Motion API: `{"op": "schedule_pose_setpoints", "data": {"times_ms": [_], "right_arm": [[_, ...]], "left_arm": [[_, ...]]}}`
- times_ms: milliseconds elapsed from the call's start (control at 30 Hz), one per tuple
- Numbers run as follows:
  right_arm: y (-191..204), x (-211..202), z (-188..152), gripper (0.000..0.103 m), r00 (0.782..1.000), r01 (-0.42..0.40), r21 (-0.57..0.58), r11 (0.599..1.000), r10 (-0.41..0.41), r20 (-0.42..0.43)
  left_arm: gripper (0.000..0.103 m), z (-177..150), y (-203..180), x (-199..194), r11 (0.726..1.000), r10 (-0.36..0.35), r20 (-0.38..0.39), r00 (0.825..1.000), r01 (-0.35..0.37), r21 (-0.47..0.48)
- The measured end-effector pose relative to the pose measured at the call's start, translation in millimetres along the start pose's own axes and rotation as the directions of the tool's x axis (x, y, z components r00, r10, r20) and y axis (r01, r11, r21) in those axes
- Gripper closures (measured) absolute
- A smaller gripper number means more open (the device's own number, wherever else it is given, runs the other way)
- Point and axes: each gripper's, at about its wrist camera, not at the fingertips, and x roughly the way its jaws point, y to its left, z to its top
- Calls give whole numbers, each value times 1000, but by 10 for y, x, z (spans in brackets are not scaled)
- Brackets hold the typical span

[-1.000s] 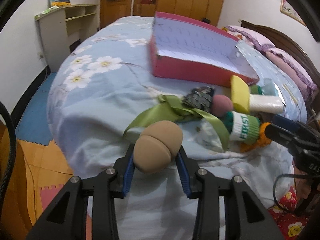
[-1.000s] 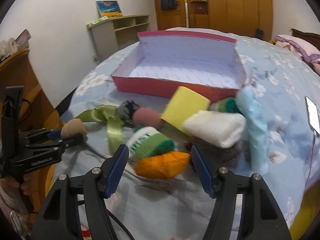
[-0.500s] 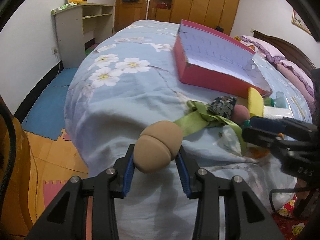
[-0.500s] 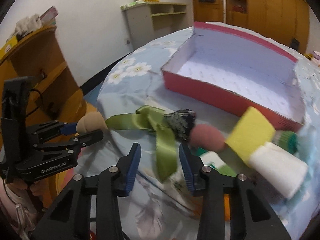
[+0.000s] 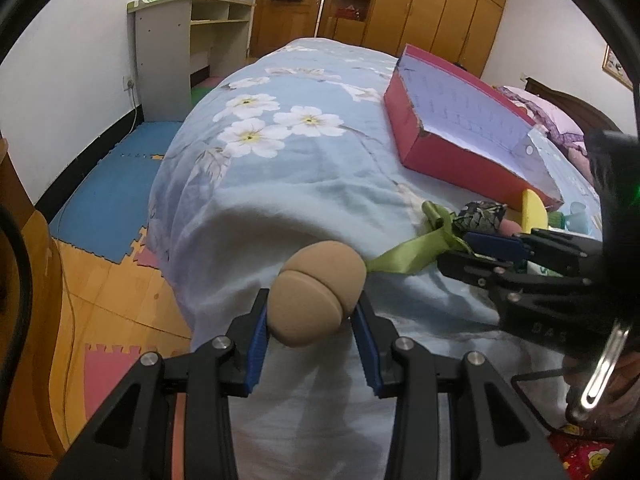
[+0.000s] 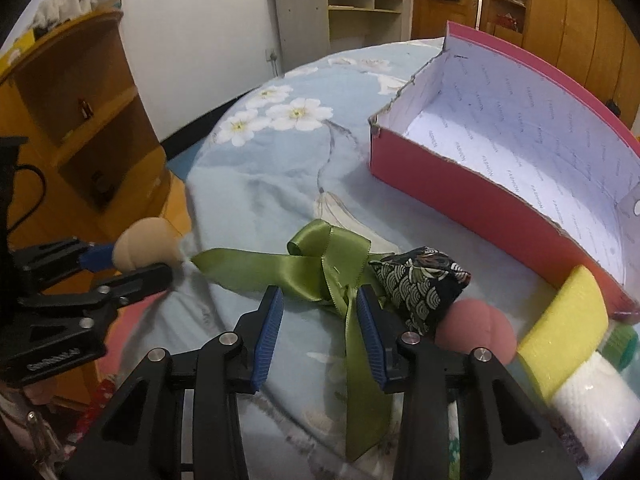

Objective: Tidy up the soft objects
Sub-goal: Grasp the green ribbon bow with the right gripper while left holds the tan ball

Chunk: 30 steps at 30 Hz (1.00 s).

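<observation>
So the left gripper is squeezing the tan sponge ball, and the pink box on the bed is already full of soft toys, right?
Not quite. The left gripper is squeezing the tan sponge ball, but the pink box on the bed is empty. The right wrist view shows only its bare white lining inside.

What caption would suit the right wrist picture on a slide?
Right gripper poised over a green ribbon on the bed, beside a pink box, while the left gripper holds a tan sponge.

Two close wrist views, shared green ribbon (image 5: 404, 258)
</observation>
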Motion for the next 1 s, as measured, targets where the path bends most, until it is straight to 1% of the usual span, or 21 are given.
{"op": "schedule_pose_setpoints", "data": {"times_ms": [233,400,467,600,767,1000], "right_arm": [[-37,93,-7,64,1000,23,-1,1000,-23,3],[-146,106,-7,86,1000,13,53,998,-13,12],[-172,78,-10,92,1000,0,69,998,-1,22],[-157,-36,-12,95,999,-13,67,998,10,52],[-172,-215,-37,96,995,-66,85,994,59,77],[-264,-441,-27,96,989,-106,122,987,92,115]], "left_arm": [[62,-8,1,32,1000,-6,-5,1000,6,-1],[62,-6,-3,34,1000,-6,-5,1000,6,-1],[62,-5,-2,33,1000,-6,-4,1000,6,0],[62,7,-39,19,1000,-5,2,1000,5,11],[62,47,-106,-23,1000,-7,8,1000,7,22],[62,160,-234,-97,999,-17,27,999,15,52]]}}
